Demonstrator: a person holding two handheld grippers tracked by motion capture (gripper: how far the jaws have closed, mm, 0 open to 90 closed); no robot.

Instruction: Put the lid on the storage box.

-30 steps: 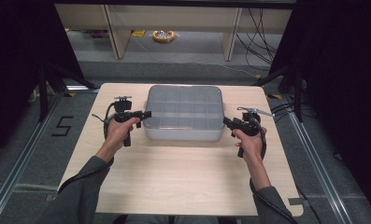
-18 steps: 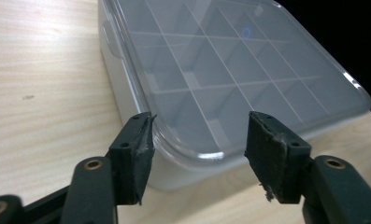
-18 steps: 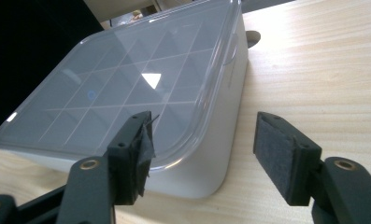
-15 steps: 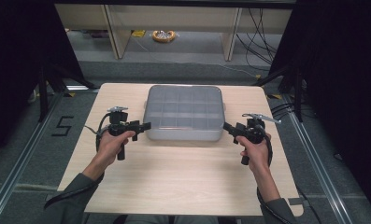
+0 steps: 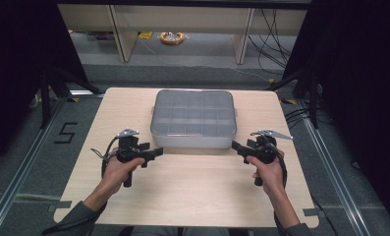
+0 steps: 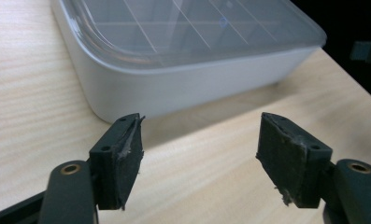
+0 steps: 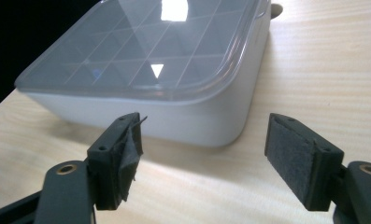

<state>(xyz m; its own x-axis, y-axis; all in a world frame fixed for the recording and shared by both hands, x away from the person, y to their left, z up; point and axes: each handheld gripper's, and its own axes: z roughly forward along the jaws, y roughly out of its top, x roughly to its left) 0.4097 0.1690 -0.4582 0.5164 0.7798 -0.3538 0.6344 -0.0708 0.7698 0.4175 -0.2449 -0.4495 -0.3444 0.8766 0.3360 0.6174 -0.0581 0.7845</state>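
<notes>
A white box (image 5: 193,125) with a clear lid over a grid of compartments sits at the middle back of the wooden table (image 5: 182,191). My left gripper (image 5: 156,152) hovers off the box's front left corner, jaws open and empty, apart from the box (image 6: 183,84). The left gripper (image 6: 199,161) looks at that corner over bare wood. Off the front right corner my right gripper (image 5: 236,146) is open too, holding nothing. In its own view the right gripper (image 7: 204,156) faces the box (image 7: 164,107) a short way ahead.
The table's front half is bare wood. Dark curtains flank both sides. Behind the table stand shelf legs (image 5: 241,34), cables and a yellow coil (image 5: 172,37) on the floor. A "5" mark (image 5: 67,132) is on the floor at left.
Both hands have drawn the grippers back toward the table's front, away from the box's sides. The box has stayed in place.
</notes>
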